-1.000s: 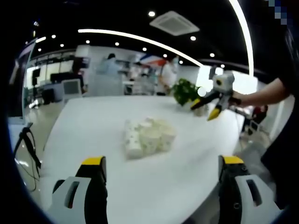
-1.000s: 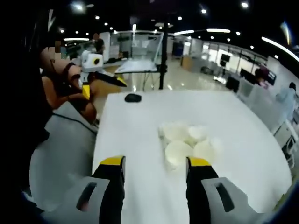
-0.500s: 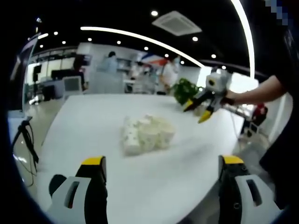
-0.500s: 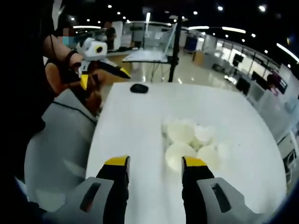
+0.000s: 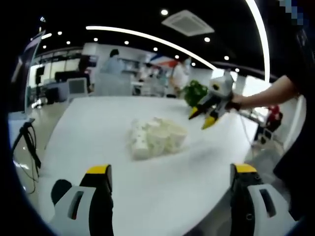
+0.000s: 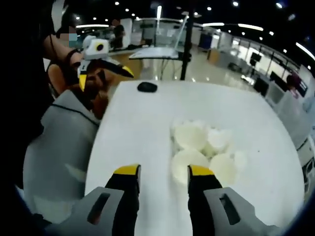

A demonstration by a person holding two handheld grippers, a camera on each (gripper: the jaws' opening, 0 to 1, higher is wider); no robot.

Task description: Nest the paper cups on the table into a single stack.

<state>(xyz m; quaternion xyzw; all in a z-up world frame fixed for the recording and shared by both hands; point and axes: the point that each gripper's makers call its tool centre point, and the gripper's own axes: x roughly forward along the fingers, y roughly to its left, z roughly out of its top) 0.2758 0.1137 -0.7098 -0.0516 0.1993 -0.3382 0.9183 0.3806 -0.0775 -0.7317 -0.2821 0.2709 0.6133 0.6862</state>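
The left claw (image 5: 170, 184) stands with its jaws spread wide and nothing between them, low over the near edge of the white tabletop (image 5: 98, 128). The paper cups (image 5: 156, 137) sit bunched ahead of it, well apart from its tips. The right claw (image 6: 158, 178) is also parted and empty, with the nearest cup just ahead, between its tips. A small dark object (image 6: 147, 87) lies far ahead-left of it.

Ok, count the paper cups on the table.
4 cups seen from above in the right gripper view: near-left, near-right, far-left, far-right. They sit bunched together, so more may be hidden.
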